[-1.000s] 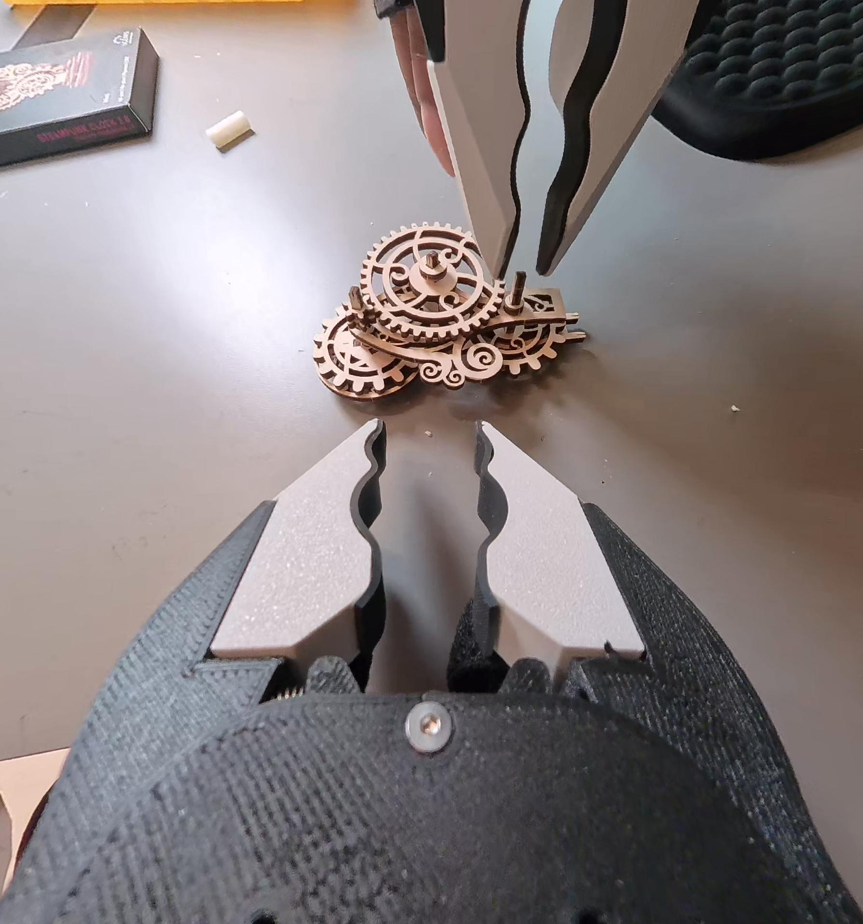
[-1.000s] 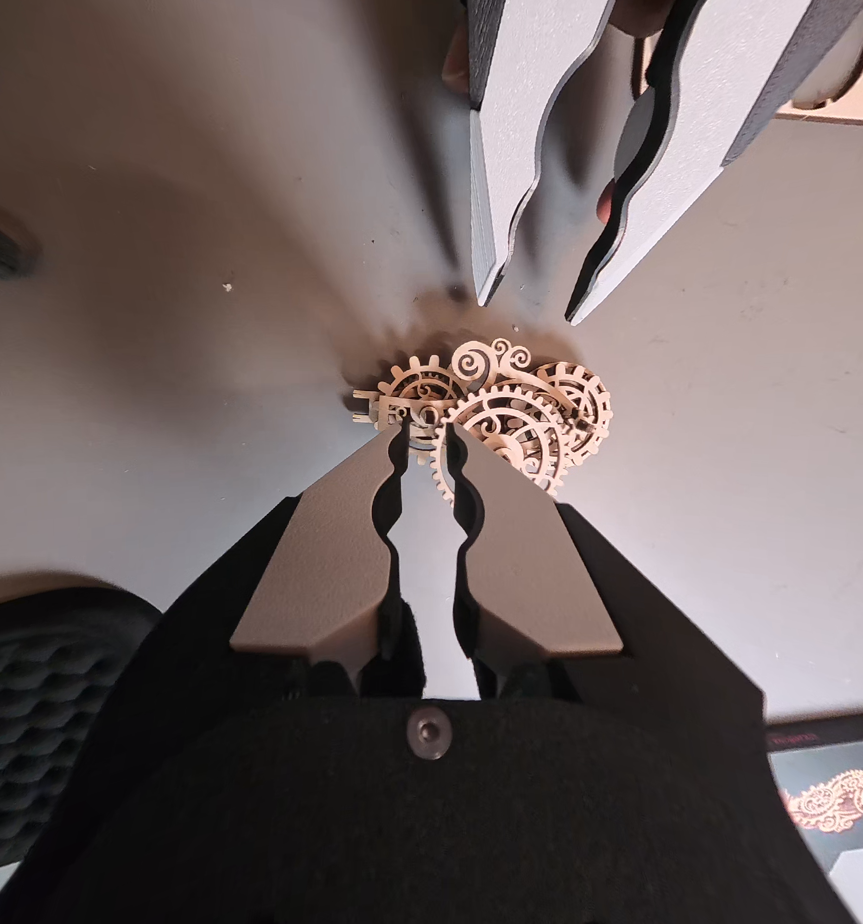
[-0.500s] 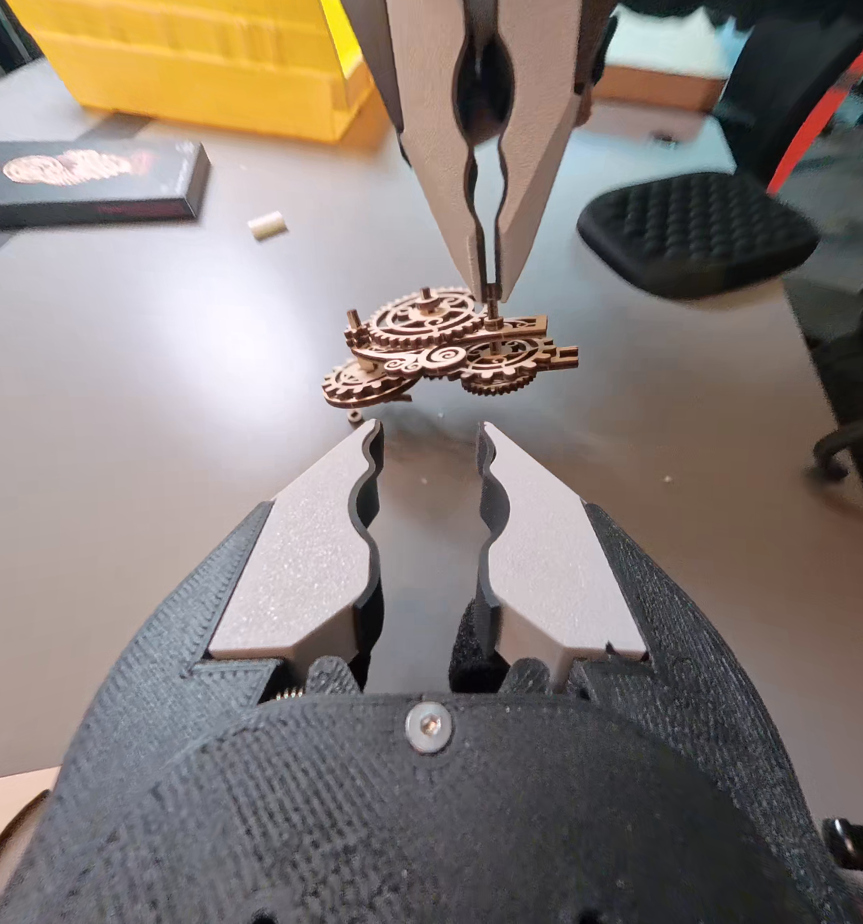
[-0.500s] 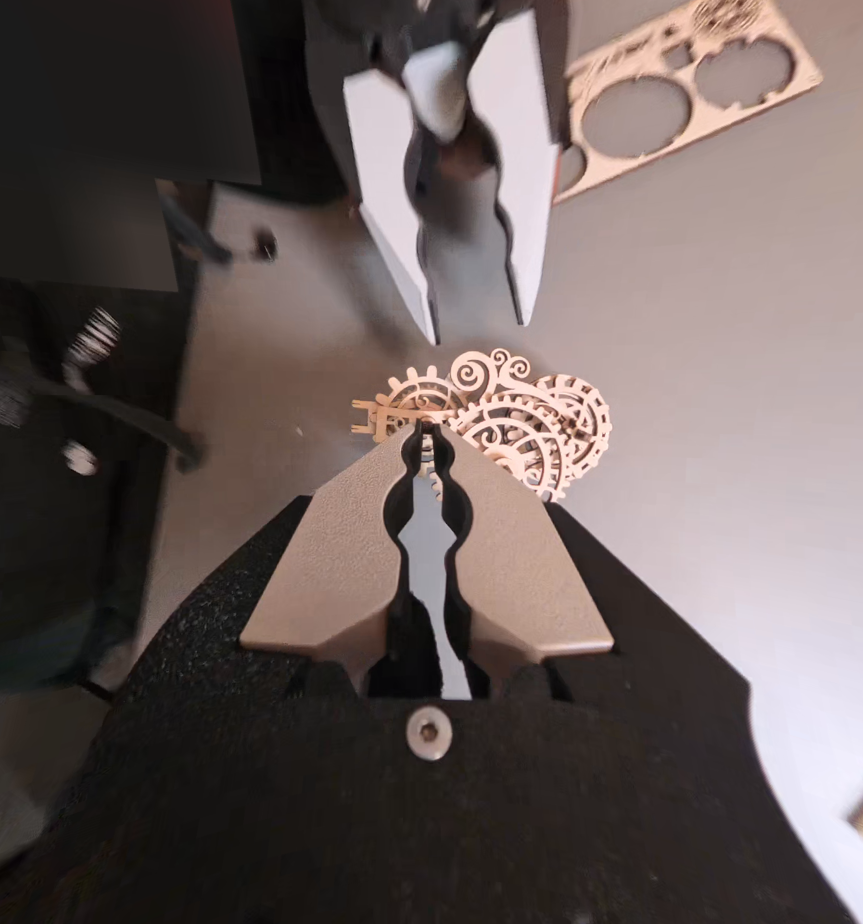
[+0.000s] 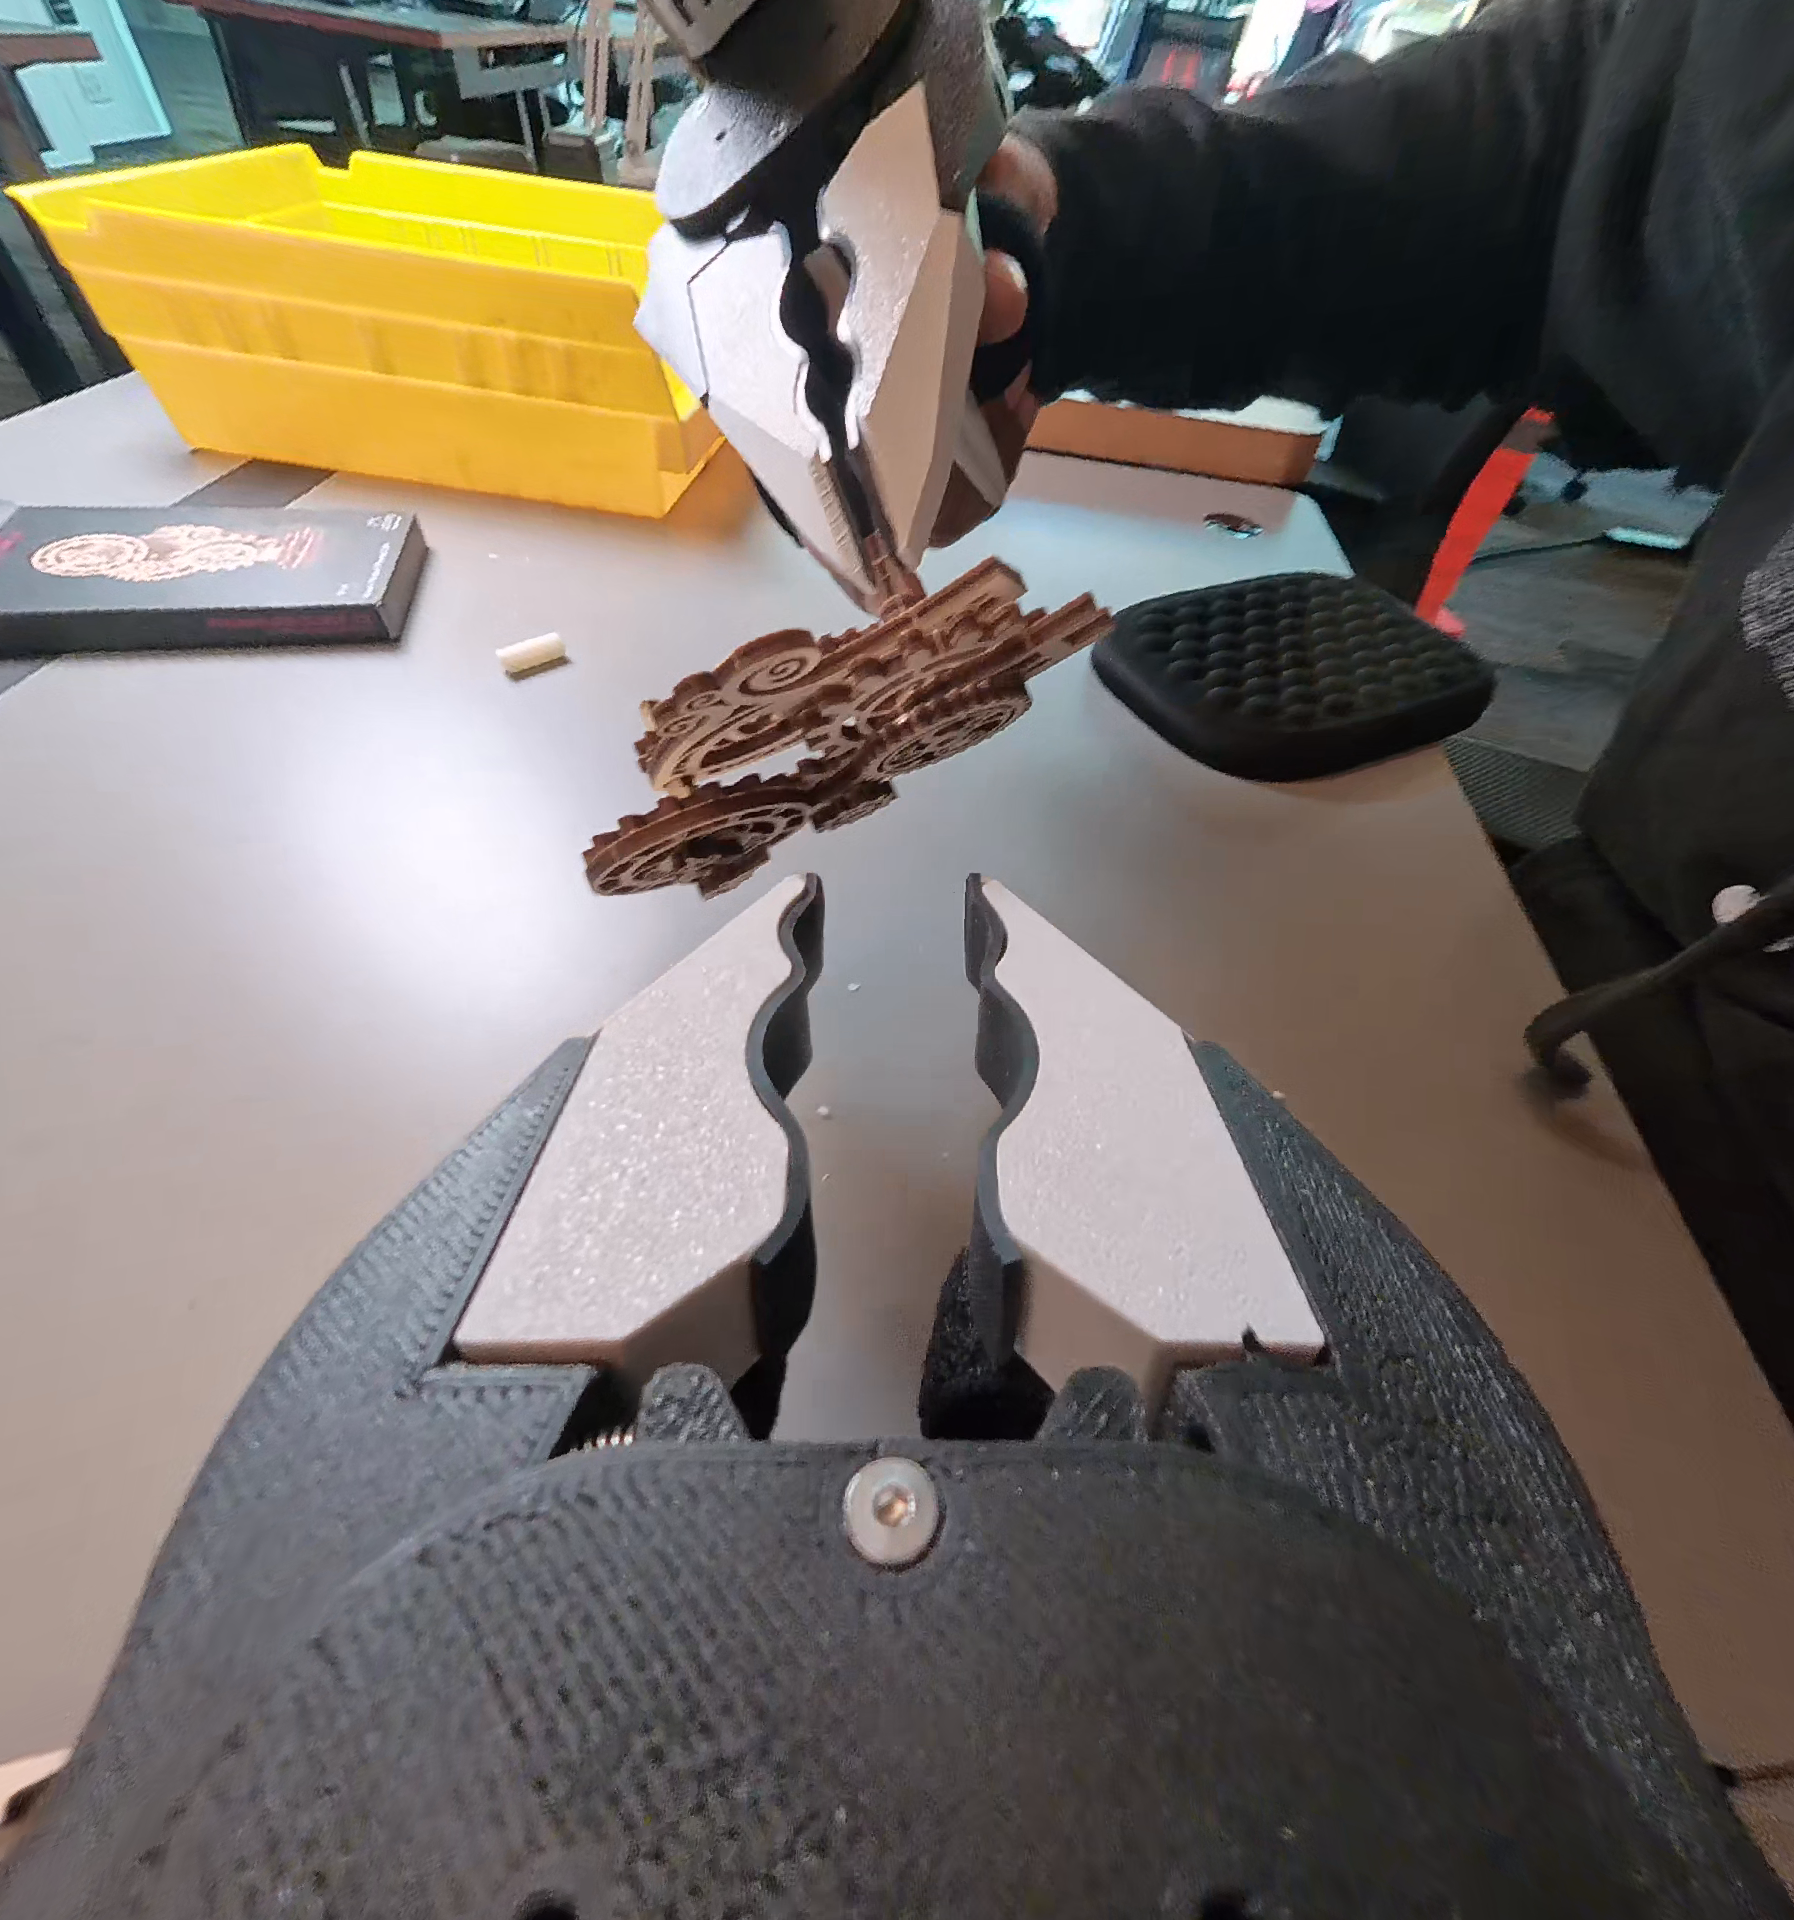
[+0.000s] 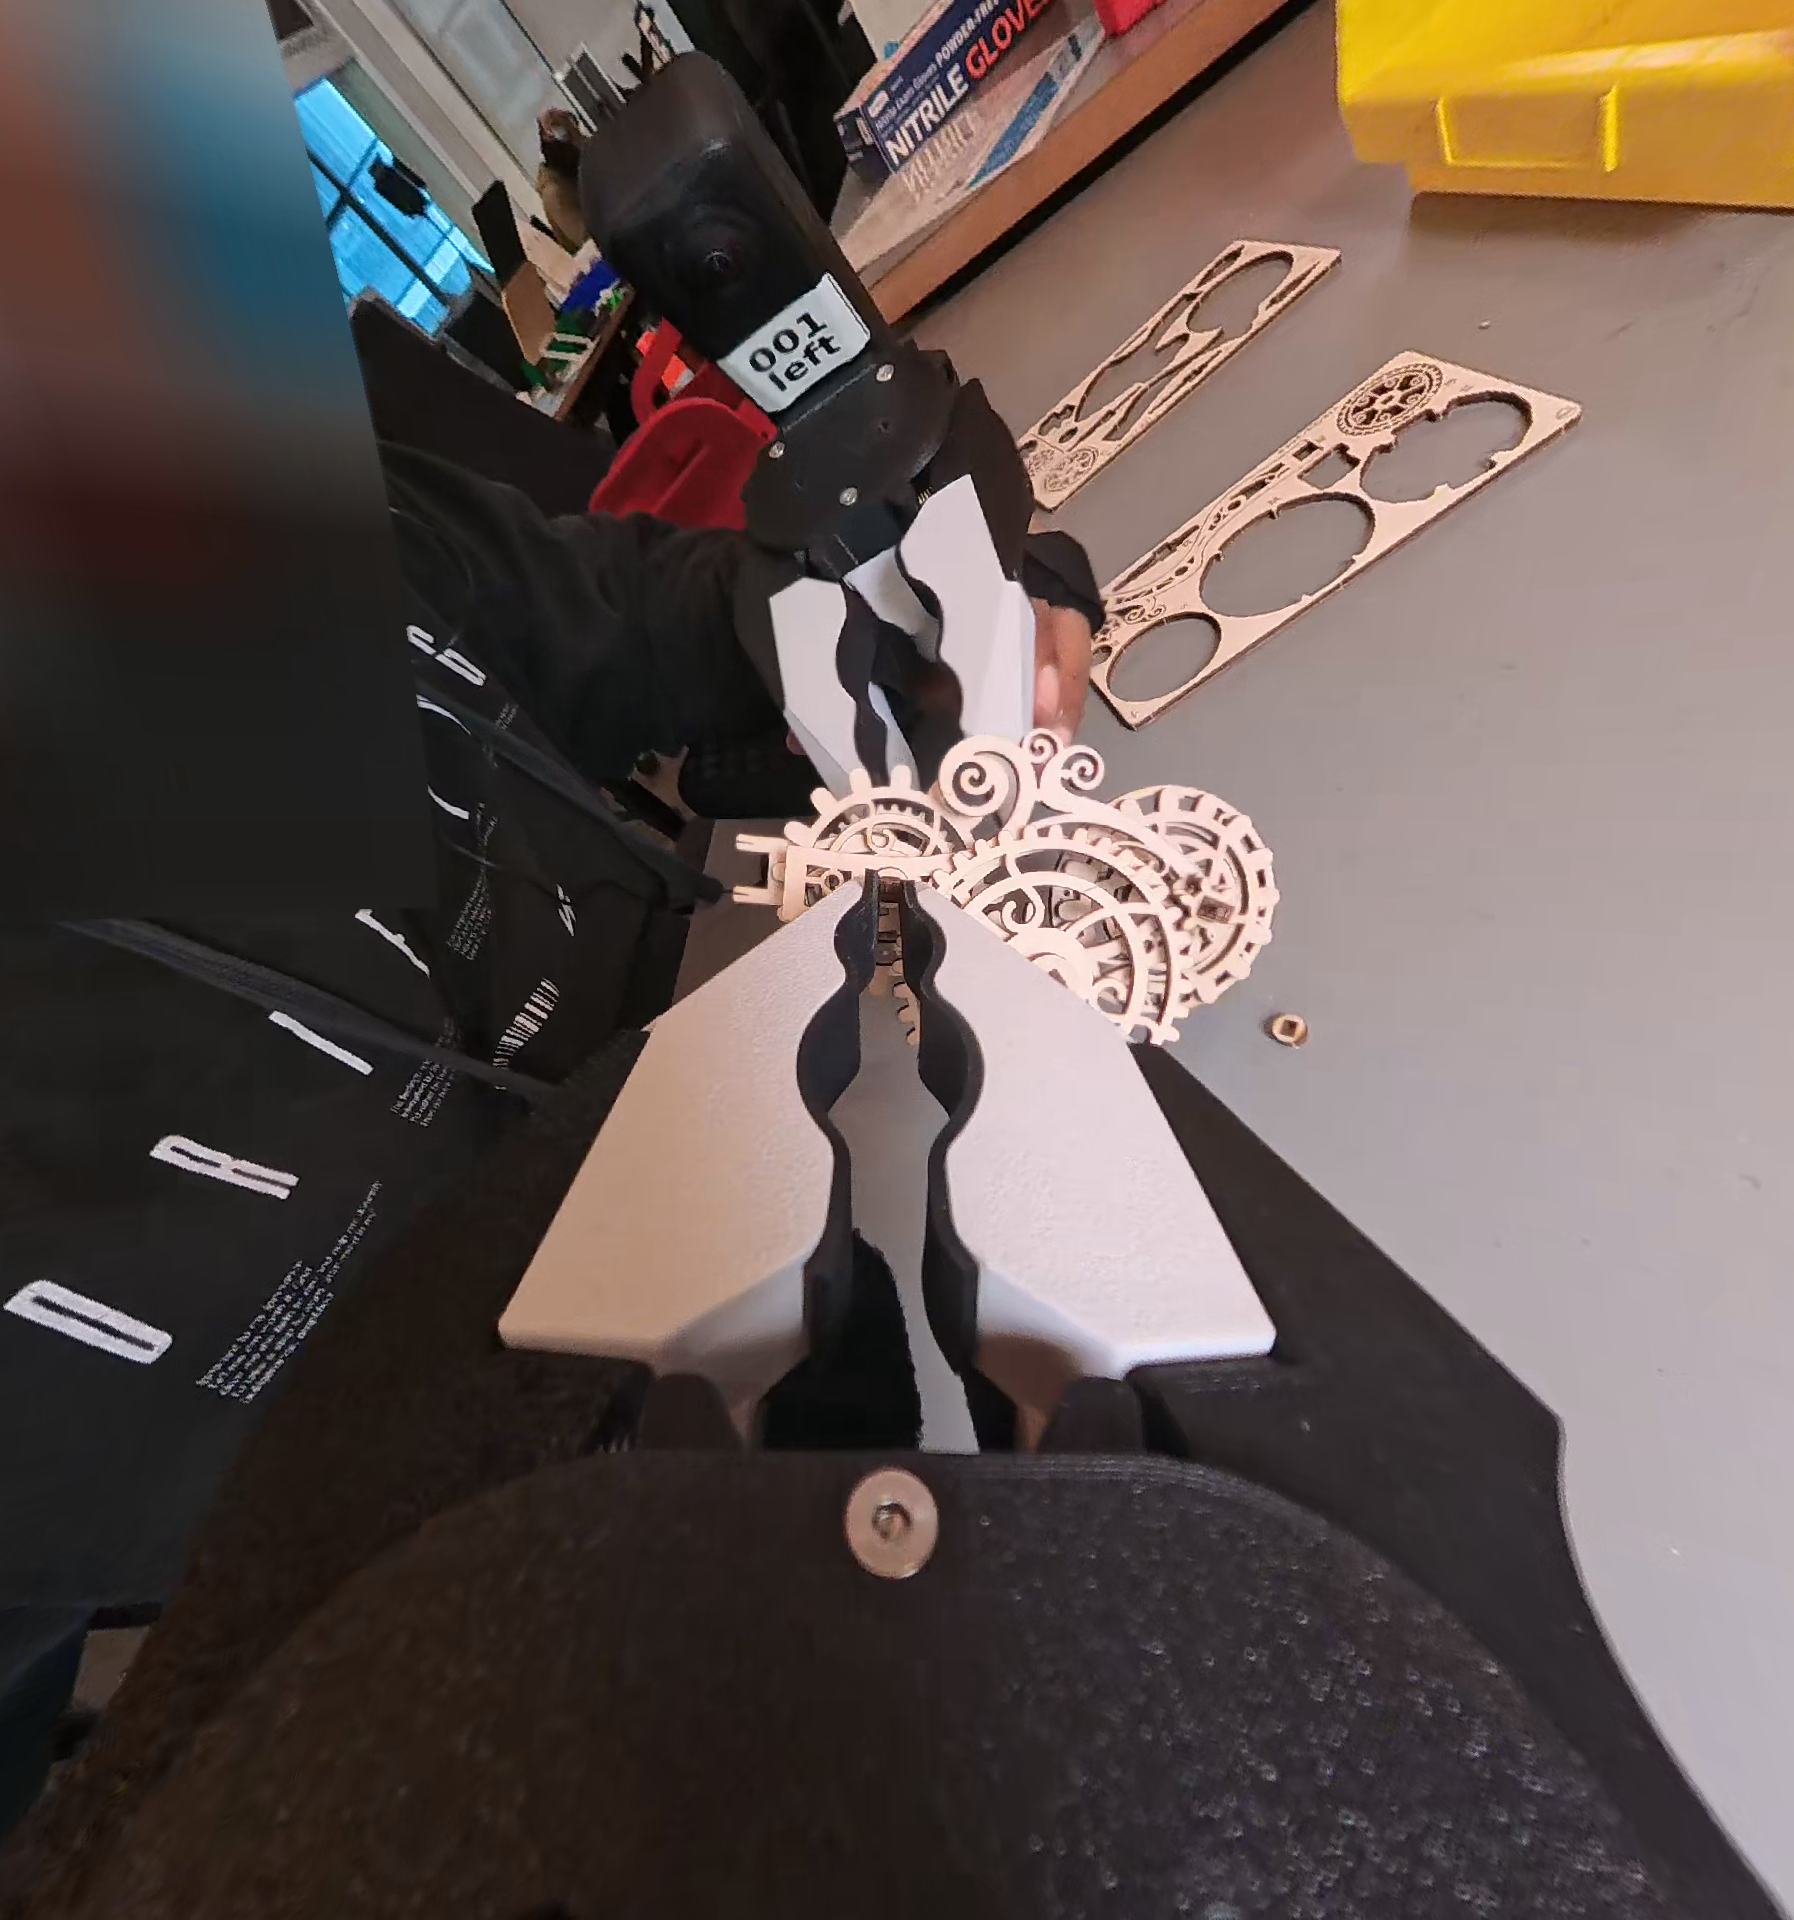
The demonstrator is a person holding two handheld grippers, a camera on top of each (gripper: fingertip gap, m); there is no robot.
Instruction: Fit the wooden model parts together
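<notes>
The wooden gear model (image 5: 841, 717), several cogs joined by a scrollwork bar, hangs tilted in the air above the grey table (image 5: 249, 935). My right gripper (image 6: 885, 894) is shut on a small peg at the model's bar end and carries it. The left wrist view shows this gripper (image 5: 877, 582) from the front, with its tips pinching the model's upper edge. My left gripper (image 5: 893, 904) is open and empty, just below and in front of the lowest cog, not touching it. In the right wrist view the left gripper (image 6: 888, 764) sits behind the model.
A yellow bin (image 5: 373, 322) stands at the back, with a black box (image 5: 176, 571) and a small white cylinder (image 5: 531, 655) on the left. A black dimpled pad (image 5: 1288, 670) lies on the right. Cut-out wooden sheets (image 6: 1319, 540) and a small wooden ring (image 6: 1287, 1029) lie on the table. The grippers' ends are close to 6 cm from one another.
My right gripper closed on the model's peg and lifted the model off the table, tilting it. My left gripper stayed open, its jaws a little narrower, with the model now above its tips.
</notes>
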